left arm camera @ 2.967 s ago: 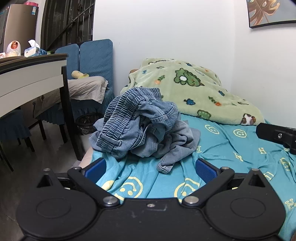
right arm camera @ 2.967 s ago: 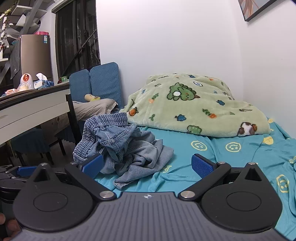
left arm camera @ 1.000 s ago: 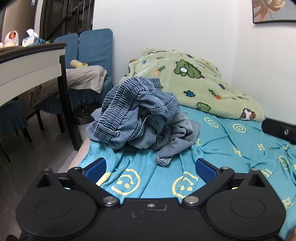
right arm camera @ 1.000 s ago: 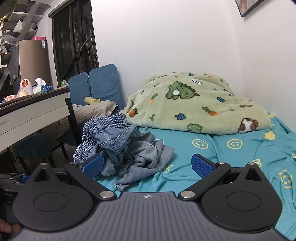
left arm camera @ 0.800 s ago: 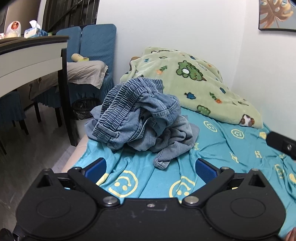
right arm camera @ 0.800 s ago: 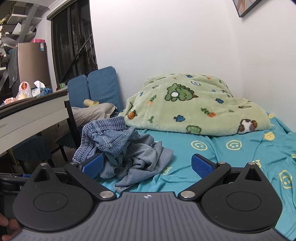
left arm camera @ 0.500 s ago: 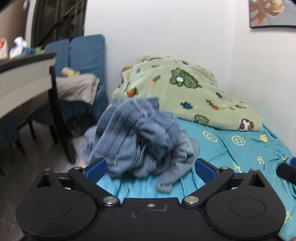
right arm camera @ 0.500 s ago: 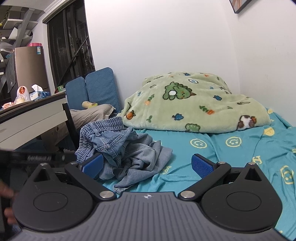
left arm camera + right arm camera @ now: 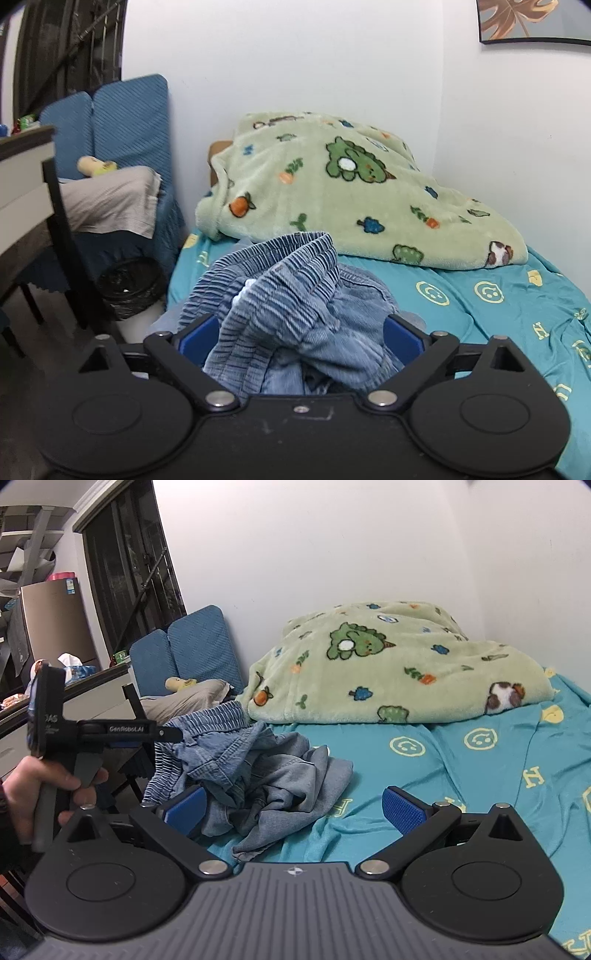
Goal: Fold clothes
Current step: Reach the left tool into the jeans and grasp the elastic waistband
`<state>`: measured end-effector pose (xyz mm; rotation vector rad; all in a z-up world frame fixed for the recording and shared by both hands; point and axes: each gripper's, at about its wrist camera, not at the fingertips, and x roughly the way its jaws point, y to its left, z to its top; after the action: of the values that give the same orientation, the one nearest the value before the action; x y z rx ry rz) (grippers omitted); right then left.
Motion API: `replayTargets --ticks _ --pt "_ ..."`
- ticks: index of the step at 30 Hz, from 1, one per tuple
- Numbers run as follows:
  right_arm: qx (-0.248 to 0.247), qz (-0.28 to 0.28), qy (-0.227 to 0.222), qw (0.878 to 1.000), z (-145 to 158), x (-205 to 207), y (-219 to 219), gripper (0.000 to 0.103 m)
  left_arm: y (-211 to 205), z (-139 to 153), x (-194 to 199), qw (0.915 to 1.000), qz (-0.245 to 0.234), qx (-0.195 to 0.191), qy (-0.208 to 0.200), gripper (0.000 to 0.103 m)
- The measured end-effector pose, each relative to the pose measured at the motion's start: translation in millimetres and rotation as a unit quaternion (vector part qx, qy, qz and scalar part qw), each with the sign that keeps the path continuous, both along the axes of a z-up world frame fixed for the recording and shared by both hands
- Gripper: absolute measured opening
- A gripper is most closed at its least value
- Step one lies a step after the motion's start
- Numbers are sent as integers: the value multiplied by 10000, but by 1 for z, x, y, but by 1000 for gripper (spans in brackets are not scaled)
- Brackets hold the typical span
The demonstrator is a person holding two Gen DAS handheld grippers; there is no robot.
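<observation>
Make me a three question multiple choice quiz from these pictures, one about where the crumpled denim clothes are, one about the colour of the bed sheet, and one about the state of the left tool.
1. Where do the denim clothes lie?
A. On the bed sheet, near its left edge
B. On the desk
C. On the floor

2. What colour is the bed sheet?
A. Plain white
B. Teal with yellow smiley faces
C. Red striped

3. How is the left tool set?
A. Shut on the green blanket
B. Open, with denim between its fingers
C. Lying on the floor

Answers: 1 A, the heap sits on the sheet in front of the green blanket. 2 B, yellow faces show on teal. 3 B, its jaws have just been closing, but the blue pads stand wide around the waistband.
</observation>
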<state>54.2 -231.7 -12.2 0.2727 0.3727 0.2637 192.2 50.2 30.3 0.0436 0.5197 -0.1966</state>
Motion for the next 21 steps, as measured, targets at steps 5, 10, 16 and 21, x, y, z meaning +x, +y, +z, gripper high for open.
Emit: replayTargets --ticks 5,10,16,21 --pt "54 40 153 9999 -10 14 -2 103 4 -7 28 9998 -111 -29 143 82" --pt "152 37 210 9997 -12 19 -6 103 -2 -9 31 9990 -342 115 251 62" --pt "186 -32 124 9997 -6 13 -11 103 -36 0 0 9936 -1057 215 320 11" --pt "89 -89 -11 9999 1 3 -16 103 -82 -5 -41 9833 -1717 487 364 8"
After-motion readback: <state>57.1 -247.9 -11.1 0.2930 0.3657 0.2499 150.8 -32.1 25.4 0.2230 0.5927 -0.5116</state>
